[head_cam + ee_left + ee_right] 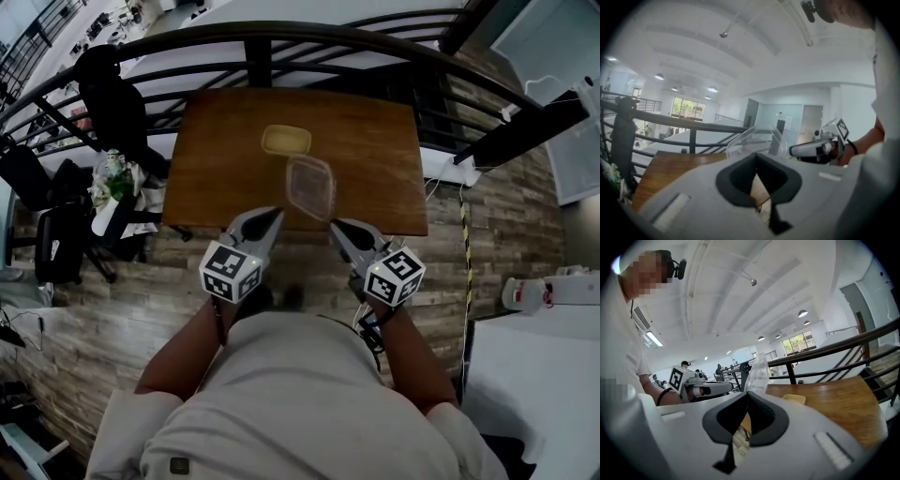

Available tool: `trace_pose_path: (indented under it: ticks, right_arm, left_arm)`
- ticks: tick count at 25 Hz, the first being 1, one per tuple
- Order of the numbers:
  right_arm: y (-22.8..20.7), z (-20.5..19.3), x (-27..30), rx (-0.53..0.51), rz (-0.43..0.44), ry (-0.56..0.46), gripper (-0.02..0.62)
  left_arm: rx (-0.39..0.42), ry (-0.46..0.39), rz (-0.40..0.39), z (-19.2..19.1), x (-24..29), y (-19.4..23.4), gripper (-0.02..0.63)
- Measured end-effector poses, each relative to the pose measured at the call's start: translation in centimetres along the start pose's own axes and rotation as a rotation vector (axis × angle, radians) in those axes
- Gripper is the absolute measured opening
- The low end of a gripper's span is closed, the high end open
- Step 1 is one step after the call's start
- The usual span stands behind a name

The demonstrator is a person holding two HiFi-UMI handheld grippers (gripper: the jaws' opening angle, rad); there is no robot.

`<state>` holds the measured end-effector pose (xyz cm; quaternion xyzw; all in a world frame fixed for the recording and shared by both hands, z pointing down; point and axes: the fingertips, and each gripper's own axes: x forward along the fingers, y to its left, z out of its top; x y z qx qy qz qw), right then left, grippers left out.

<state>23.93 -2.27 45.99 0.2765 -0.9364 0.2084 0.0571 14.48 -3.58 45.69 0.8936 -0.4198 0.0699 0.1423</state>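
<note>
Head view: a brown wooden table (225, 178) stands by a dark railing (281, 37), and the clear plastic lid (310, 186) is at frame centre over its near edge, with the right gripper (339, 229) at its lower right corner and the left gripper (274, 216) just beside its lower left. Left gripper view: the jaws are pressed together with nothing between them, and the lid (757, 138) is just behind their tips. Right gripper view: the jaws are clamped on the lid's (758, 373) edge, upright at centre; a black-and-white square marker (676, 377) shows at left.

Left hand-held gripper (270, 216) and right hand-held gripper (339, 228) grey; black-white marker cubes (230, 273); pale shirt (291, 398).
</note>
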Motion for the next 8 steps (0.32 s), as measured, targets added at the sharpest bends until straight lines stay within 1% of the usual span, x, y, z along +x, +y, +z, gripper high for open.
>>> trace_pose_path:
  ticks: [4, 8]
  right_arm:
    - [0.1, 0.5, -0.3, -0.006, -0.006, -0.006, 0.006]
    - [0.1, 1.2, -0.1, -0.013, -0.006, -0.010, 0.006]
  left_arm:
    - [0.009, -0.005, -0.015, 0.4, 0.1, -0.4, 0.003]
    - [0.014, -0.013, -0.014, 1.1, 0.2, -0.1, 0.003]
